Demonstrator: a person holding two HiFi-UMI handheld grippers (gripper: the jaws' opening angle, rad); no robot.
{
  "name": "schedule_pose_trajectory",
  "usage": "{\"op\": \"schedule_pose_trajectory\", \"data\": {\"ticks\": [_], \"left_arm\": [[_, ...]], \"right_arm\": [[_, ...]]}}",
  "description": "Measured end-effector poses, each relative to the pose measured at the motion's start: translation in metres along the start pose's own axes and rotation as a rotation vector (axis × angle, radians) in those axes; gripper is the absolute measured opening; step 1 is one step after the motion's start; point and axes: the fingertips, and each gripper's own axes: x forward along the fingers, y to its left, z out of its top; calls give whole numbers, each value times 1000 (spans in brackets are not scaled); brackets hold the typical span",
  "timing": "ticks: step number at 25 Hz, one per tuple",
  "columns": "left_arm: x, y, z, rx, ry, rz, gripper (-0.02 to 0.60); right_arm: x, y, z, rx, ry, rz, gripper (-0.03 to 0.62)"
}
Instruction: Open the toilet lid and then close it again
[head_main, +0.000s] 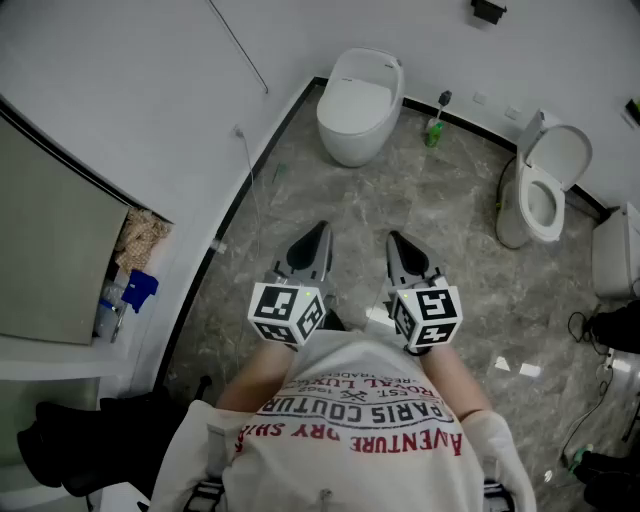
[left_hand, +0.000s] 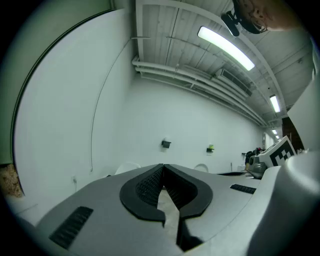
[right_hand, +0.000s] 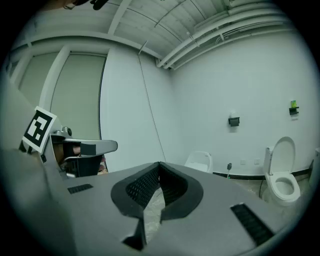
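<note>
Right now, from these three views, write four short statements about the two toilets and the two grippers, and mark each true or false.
1. The right-hand toilet stands open. True.
2. The far toilet stands open too. False: it is closed.
3. The left gripper is clamped on the far toilet. False: its jaws are together on nothing, and it is held close to the person's body, apart from both toilets.
4. The right gripper is shut and empty. True.
</note>
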Motion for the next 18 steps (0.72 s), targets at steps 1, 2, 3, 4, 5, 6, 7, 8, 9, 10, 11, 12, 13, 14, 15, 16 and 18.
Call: {"op": "schedule_pose_trajectory", "data": {"ticks": [1, 2, 3, 4, 5, 6, 7, 8, 9, 10, 11, 12, 13, 14, 15, 16, 18], "left_arm": [[1, -1, -1, 3, 3, -1, 8], [2, -2, -2, 6, 5, -2, 8], [3, -2, -2, 10, 8, -4, 8], [3, -3, -3, 13, 10, -6, 8], [4, -3, -3, 17, 13, -8, 8], [5, -3, -4, 20, 16, -10, 8], [6, -3, -4, 22, 18, -11, 8], [7, -3, -5, 24, 20, -13, 8], [8, -4, -5, 24, 22, -14, 8], [9, -5, -5, 26, 23, -15, 8], [10, -7, -6, 28, 25, -17, 8], [12, -8, -6, 30, 27, -20, 8], [13, -9, -6, 32, 30, -21, 8], [14, -9, -7, 33, 33, -22, 8], [15, -9, -7, 32, 35, -22, 8], [16, -8, -6, 31, 36, -22, 8], [19, -8, -6, 34, 38, -24, 8]], "right_arm": [[0, -1, 0, 0, 0, 0, 15], [0, -2, 0, -1, -1, 0, 15], [0, -2, 0, -1, -1, 0, 15], [0, -2, 0, -2, 0, -1, 14], [1, -3, -1, -2, 1, -2, 15], [2, -3, -2, -2, 3, -2, 14], [2, -4, -2, -2, 5, -2, 14], [3, -4, -3, -1, 7, -1, 14], [3, -5, -3, 1, 6, -1, 15], [2, -6, -3, 7, 2, 1, 14], [1, -8, -2, 19, -5, 4, 15], [1, -9, 0, 35, -13, 7, 14], [0, -11, 1, 52, -20, 9, 15], [1, -12, 2, 63, -24, 10, 15], [1, -12, 2, 70, -25, 10, 15], [2, -12, 2, 72, -25, 11, 15], [4, -13, 1, 74, -21, 12, 15]]}}
